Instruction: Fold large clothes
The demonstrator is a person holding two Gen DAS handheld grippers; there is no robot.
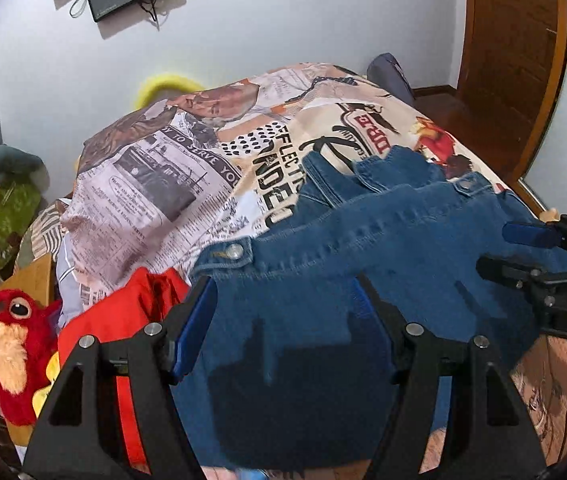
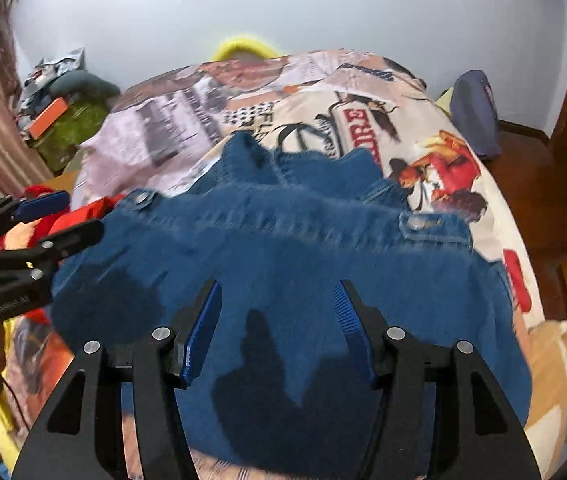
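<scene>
A blue denim jacket (image 1: 323,264) lies spread on the bed, collar away from me; it also shows in the right wrist view (image 2: 291,248). My left gripper (image 1: 287,284) is open and empty, hovering above the jacket's near left part. My right gripper (image 2: 277,292) is open and empty above the jacket's near middle. The right gripper shows at the right edge of the left wrist view (image 1: 523,248), and the left gripper shows at the left edge of the right wrist view (image 2: 59,216); both hover over the jacket's sides.
The bed has a newspaper-print cover (image 1: 155,184). A red garment (image 1: 123,312) and a red plush toy (image 1: 7,344) lie at the left. A wooden door (image 1: 511,60) stands at the right. A dark bag (image 2: 477,112) sits on the floor. Clutter (image 2: 63,120) fills the far left corner.
</scene>
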